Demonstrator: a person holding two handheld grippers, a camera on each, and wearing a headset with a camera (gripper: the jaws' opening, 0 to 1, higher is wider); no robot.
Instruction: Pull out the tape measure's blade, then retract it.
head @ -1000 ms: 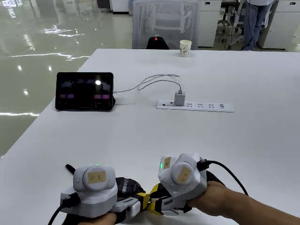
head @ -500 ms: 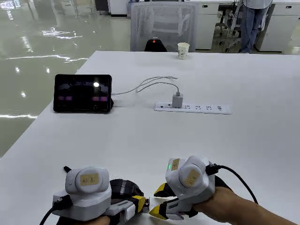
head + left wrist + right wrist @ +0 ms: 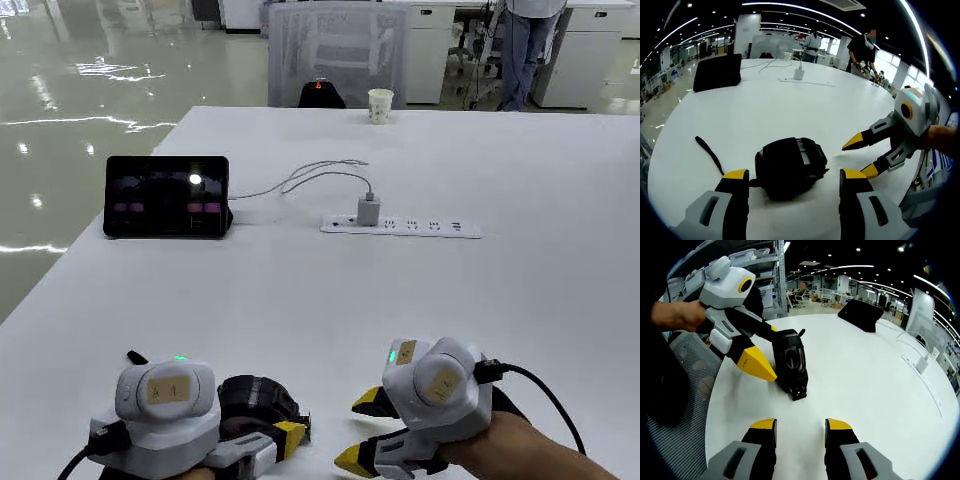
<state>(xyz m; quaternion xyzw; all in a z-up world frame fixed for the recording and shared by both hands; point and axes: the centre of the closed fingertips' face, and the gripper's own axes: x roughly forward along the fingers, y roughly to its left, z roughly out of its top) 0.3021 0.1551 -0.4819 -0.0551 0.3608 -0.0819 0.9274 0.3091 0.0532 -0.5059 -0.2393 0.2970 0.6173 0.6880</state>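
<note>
The black tape measure (image 3: 790, 167) rests on the white table (image 3: 300, 300), its strap (image 3: 709, 154) trailing to the left. No blade is seen drawn out of it. My left gripper (image 3: 795, 176) is open, with its yellow-tipped jaws on either side of the case and small gaps showing on both sides. In the head view the case (image 3: 255, 398) sits just ahead of the left gripper (image 3: 272, 420). My right gripper (image 3: 360, 432) is open and holds nothing, a short way right of the case. From its own view (image 3: 801, 426) the tape measure (image 3: 791, 362) lies ahead.
Farther back on the table are a dark tablet (image 3: 167, 195), a power strip (image 3: 420, 226) with a plugged charger and cable, and a paper cup (image 3: 379, 104). A chair (image 3: 335, 50) stands behind the table. The table's left edge drops to a glossy floor.
A second ago the right gripper's tips were together against the tape measure's mouth. They have since spread and drawn back to the right. The left gripper stays by the case.
</note>
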